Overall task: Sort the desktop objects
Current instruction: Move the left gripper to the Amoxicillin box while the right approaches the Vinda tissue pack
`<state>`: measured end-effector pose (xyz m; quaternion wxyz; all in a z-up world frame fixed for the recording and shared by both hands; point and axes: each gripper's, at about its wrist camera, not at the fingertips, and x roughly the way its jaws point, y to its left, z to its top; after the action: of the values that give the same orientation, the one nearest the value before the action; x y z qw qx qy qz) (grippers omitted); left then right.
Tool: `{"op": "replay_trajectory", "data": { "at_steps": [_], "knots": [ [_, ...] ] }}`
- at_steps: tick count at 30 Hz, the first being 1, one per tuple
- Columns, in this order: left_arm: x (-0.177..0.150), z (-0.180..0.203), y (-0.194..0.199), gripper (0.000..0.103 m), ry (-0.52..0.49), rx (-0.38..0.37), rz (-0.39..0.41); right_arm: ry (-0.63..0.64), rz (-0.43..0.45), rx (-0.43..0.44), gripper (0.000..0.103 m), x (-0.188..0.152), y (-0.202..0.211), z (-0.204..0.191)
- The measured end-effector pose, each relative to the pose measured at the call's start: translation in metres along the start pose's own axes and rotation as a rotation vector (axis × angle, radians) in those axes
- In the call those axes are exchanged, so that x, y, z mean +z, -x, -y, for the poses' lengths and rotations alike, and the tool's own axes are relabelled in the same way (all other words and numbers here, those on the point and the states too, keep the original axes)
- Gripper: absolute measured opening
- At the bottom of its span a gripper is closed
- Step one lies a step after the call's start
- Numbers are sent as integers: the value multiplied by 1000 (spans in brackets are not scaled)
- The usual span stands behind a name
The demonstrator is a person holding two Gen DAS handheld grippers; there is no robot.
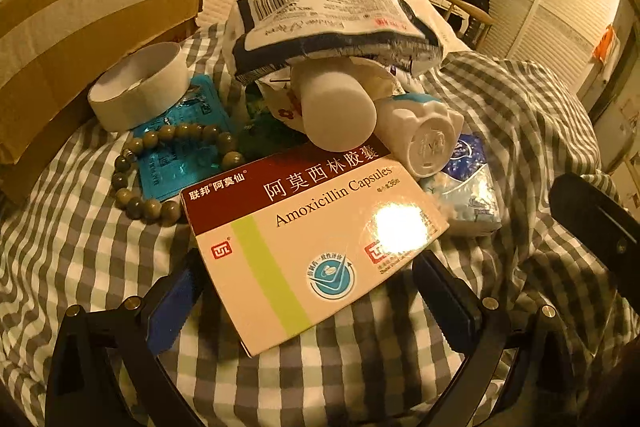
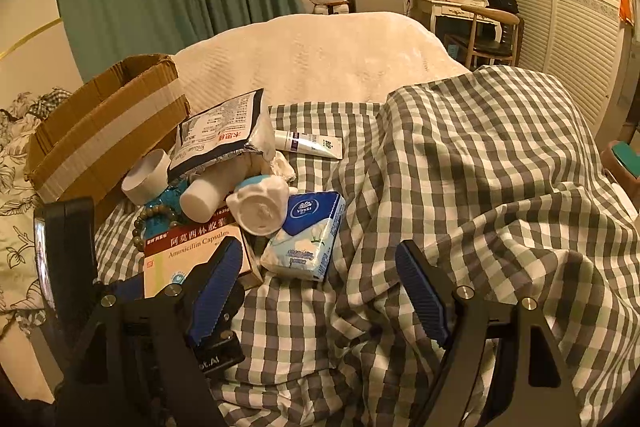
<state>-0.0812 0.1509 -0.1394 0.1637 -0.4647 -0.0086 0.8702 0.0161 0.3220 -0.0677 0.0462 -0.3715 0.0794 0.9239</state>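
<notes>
A pile of small objects lies on a checked cloth (image 1: 360, 367). An Amoxicillin box (image 1: 312, 243) sits nearest, between the open fingers of my left gripper (image 1: 308, 291), which straddle its near end without visibly clamping it. Behind it are a white bottle (image 1: 336, 107), a white jar (image 1: 424, 139), a bead bracelet (image 1: 160, 167), a blue sachet (image 1: 180, 147), a tape roll (image 1: 140, 83), a foil pouch (image 1: 332, 27) and a tissue pack (image 1: 468, 195). My right gripper (image 2: 320, 279) is open and empty, just right of the box (image 2: 192, 255) and below the tissue pack (image 2: 308, 235).
A cardboard box (image 2: 104, 131) stands at the back left of the pile. A white tube (image 2: 308, 143) lies behind the pile. The checked cloth bunches up into a mound (image 2: 500, 167) on the right. A white blanket (image 2: 320, 55) lies beyond.
</notes>
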Motion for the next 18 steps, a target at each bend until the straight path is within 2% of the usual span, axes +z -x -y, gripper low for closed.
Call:
{"op": "replay_trajectory", "data": {
  "at_steps": [4, 14, 18],
  "knots": [
    [-2, -5, -1, 103, 18, -21, 0, -2, -1, -1, 79, 0, 0, 1],
    [-10, -28, 16, 100, -17, -34, 17, 4, -13, -19, 79, -3, -4, 1],
    [-12, -45, 21, 100, 33, -44, 14, 14, -11, -20, 79, -4, -3, 0]
  ]
}}
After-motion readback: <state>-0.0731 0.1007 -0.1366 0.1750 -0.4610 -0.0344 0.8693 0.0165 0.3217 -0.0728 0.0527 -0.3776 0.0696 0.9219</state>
